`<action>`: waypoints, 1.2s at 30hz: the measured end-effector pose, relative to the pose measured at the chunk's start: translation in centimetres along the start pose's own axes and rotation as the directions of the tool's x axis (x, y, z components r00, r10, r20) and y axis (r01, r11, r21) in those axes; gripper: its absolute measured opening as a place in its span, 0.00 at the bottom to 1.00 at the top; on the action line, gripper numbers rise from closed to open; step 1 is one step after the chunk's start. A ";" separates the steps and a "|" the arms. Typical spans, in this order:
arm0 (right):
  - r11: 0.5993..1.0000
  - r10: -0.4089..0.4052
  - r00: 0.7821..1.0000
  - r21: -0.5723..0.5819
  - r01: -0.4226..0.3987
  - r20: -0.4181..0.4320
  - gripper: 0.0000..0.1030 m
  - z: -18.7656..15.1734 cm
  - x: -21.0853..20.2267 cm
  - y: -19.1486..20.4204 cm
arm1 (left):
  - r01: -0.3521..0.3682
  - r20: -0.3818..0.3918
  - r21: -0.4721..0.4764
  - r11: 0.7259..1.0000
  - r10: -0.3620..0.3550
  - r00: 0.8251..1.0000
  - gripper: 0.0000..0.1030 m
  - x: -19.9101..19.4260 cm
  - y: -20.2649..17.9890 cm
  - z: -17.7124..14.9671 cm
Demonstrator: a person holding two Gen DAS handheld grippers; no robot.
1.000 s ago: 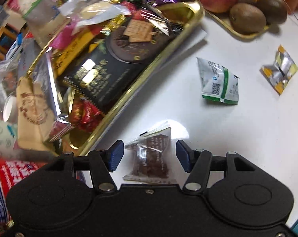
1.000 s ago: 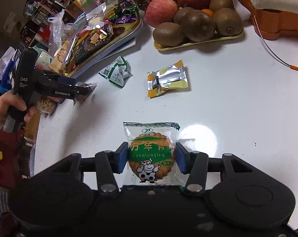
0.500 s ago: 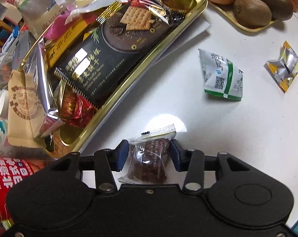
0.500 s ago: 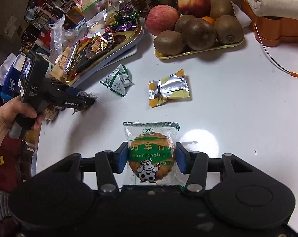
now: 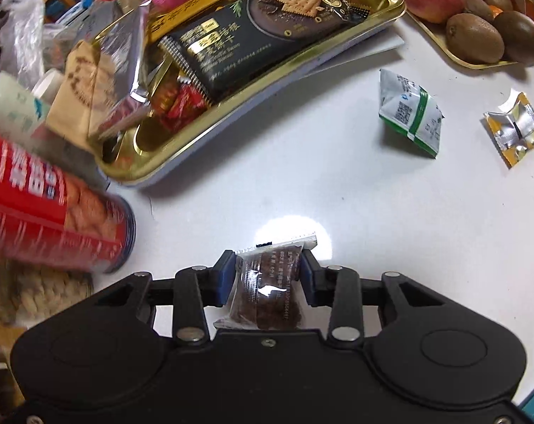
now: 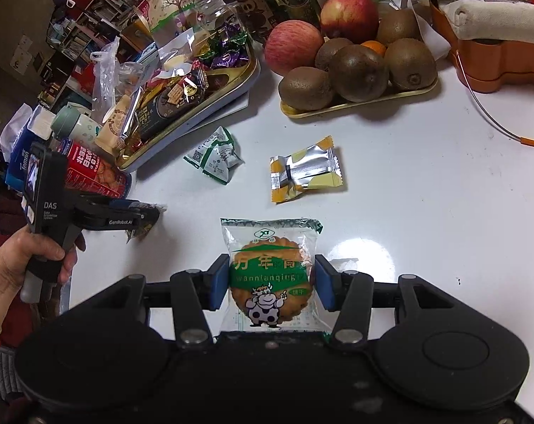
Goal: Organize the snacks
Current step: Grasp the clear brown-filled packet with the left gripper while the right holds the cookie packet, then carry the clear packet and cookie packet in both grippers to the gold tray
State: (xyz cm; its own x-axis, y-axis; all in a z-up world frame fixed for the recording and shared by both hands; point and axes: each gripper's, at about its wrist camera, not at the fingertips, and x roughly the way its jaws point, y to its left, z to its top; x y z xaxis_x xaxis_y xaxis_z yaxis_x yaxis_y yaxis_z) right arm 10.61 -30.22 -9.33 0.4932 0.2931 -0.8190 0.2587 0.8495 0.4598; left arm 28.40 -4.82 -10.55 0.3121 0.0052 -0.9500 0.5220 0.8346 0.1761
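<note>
My left gripper [image 5: 267, 275] is shut on a clear packet of brown snack [image 5: 267, 293], held above the white table; it shows from the side in the right wrist view [image 6: 143, 217]. My right gripper [image 6: 272, 282] is shut on a round biscuit packet with a cow print [image 6: 270, 275]. A gold snack tray [image 5: 231, 106] heaped with packets lies at the far left, also in the right wrist view [image 6: 238, 84]. A green-white packet [image 5: 410, 113] and a yellow-silver packet [image 5: 516, 130] lie loose on the table.
A red biscuit can [image 5: 51, 208] lies at the left by the tray's near corner. A gold fruit tray [image 6: 358, 106] with kiwis and apples stands at the back. An orange container [image 6: 496, 67] stands at the back right. Jars and bags crowd the far left edge.
My left gripper closed on the brown snack packet and pulled back and up from the tray. My right gripper stayed shut on the biscuit packet, nearly still.
</note>
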 end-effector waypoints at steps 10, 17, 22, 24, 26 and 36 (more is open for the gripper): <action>0.998 -0.057 0.998 0.031 0.058 -0.032 0.51 -0.4 1.4 -1.3 | 0.054 0.034 -0.243 0.969 -0.047 0.998 0.45 -2.1 -1.3 -6.2; 0.995 -0.096 0.993 -0.013 0.095 -0.064 0.51 -1.4 2.7 -0.7 | 0.090 0.065 -0.379 0.921 -0.070 0.995 0.45 -3.9 -3.3 -9.8; 0.992 -0.120 0.989 -0.056 0.116 -0.081 0.51 -2.1 3.3 -0.2 | 0.117 0.078 -0.452 0.884 -0.091 0.993 0.45 -4.6 -3.9 -10.4; 0.990 -0.131 0.988 -0.062 0.126 -0.087 0.51 -2.3 3.6 -0.2 | 0.116 0.082 -0.470 0.875 -0.087 0.993 0.45 -4.9 -4.0 -10.3; 0.987 -0.148 0.985 -0.075 0.141 -0.087 0.51 -2.5 3.8 -0.3 | 0.118 0.085 -0.483 0.868 -0.088 0.993 0.45 -5.6 -4.0 -10.7; 0.982 -0.182 0.981 -0.066 0.178 -0.072 0.51 -2.6 3.5 -1.3 | 0.078 0.098 -0.501 0.862 -0.033 0.995 0.45 -7.3 -4.8 -11.1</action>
State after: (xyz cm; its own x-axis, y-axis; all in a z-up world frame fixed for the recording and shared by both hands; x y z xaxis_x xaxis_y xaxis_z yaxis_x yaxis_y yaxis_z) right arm 9.81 -29.16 -13.75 0.3770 0.1641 -0.9116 0.2865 0.9153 0.2833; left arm 14.81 -2.69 -7.37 0.3710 -0.0768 -0.9255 0.0765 0.9957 -0.0520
